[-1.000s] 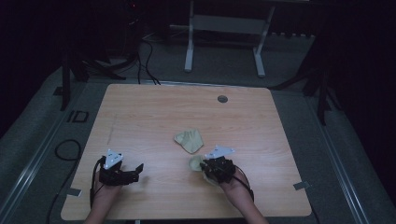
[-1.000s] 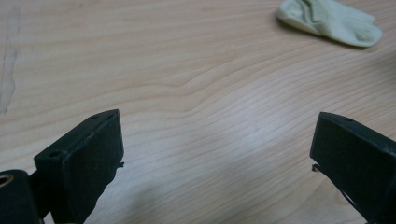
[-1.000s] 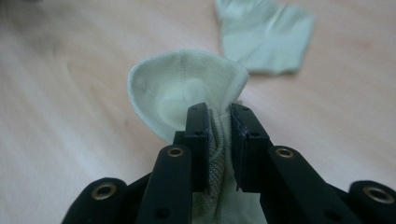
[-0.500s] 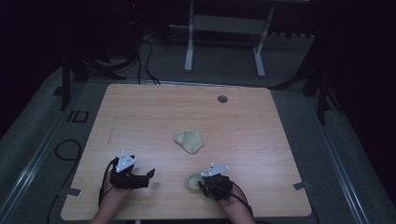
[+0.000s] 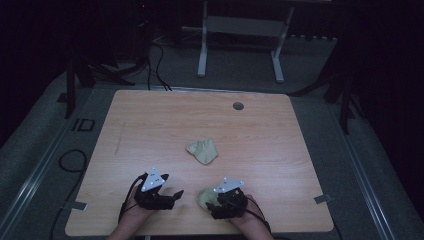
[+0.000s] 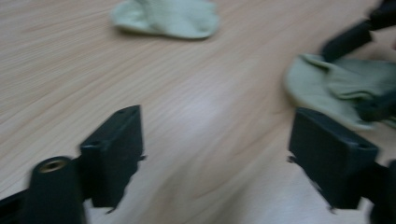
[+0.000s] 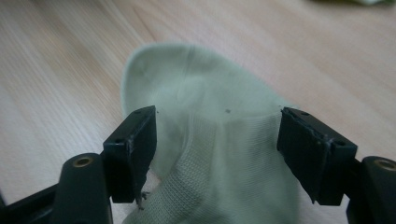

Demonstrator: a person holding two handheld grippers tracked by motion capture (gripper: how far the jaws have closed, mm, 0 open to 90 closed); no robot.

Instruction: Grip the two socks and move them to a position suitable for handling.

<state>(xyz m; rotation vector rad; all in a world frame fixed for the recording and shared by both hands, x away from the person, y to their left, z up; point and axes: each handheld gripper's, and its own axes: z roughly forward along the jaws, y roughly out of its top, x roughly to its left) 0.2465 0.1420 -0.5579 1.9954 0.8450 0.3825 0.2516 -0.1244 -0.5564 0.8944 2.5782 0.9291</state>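
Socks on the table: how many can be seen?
2. One sock lies at the table's middle; the other sock lies near the front edge, at the right gripper.

My work surface is a wooden table (image 5: 150,125) with a light, straight-grained top and rounded corners, standing on a grey floor. A small round grommet hole (image 5: 238,106) sits near the far edge, right of centre. Two pale green socks lie directly on the top. One crumpled sock (image 5: 202,150) rests near the middle of the table, apart from everything else. The second sock (image 5: 206,196) lies flat close to the near edge, right of centre; in my right gripper view its rounded toe (image 7: 187,79) points away from me, flat against the wood. The two socks are well apart
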